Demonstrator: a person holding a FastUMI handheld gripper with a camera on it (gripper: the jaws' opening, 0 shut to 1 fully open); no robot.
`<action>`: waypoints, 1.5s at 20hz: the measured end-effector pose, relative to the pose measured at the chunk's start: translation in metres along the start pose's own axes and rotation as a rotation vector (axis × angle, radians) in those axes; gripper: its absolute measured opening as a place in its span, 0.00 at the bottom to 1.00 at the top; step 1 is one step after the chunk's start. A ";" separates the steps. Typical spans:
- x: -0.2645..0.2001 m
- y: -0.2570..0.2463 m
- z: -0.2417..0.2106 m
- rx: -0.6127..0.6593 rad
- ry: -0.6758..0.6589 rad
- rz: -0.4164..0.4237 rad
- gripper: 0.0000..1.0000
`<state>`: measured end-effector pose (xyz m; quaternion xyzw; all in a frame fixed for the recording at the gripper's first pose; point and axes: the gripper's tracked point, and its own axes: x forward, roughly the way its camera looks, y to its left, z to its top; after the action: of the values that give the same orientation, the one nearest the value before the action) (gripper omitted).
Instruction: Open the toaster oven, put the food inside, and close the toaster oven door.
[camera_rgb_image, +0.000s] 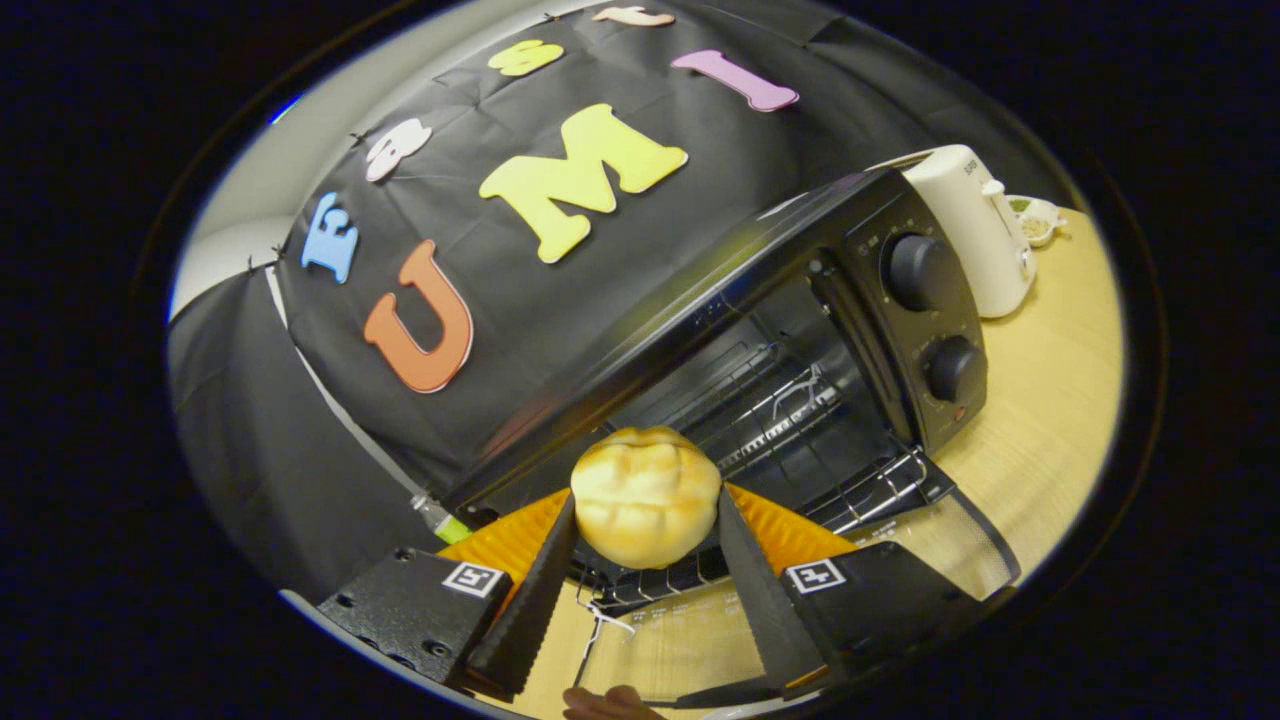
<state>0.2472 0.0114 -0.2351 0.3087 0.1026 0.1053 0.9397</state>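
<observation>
Nearest, a small part of a person's hand (610, 703) is seen just behind the gripper (646, 530), over the pale wooden table top (1040, 420). Both fingers (530, 600) are closed partway, and each is pressed against a side of a round, golden-yellow bread bun with a scored top (645, 495), which is held clear of the table between the fingertips. Directly under and behind the bun, the glass door of the toaster oven (930, 545) is found folded down flat and open, with white markings visible on its pane. Just beyond the bun, the black metal toaster oven (700, 300) is seen with its cavity exposed; a chromed wire rack (800, 420) is seated inside, and its front edge is drawn out a little over the door hinge. Two round black control knobs (920, 272) are set one above the other on the panel beside the cavity. Farther back, a white plastic electric kettle (975, 225) stands close beside the oven, and a small white dish with greenish contents (1035, 218) is noted beyond it. Behind everything, black cloth is hung as the booth wall (250, 450).
</observation>
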 end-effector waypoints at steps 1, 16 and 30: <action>0.007 -0.004 0.001 -0.004 0.005 -0.012 0.88; -0.048 0.003 -0.005 -0.181 0.004 -0.034 1.00; -0.149 -0.036 -0.093 -0.510 0.317 -0.291 1.00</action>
<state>0.0854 -0.0043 -0.3109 0.0253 0.2609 0.0390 0.9643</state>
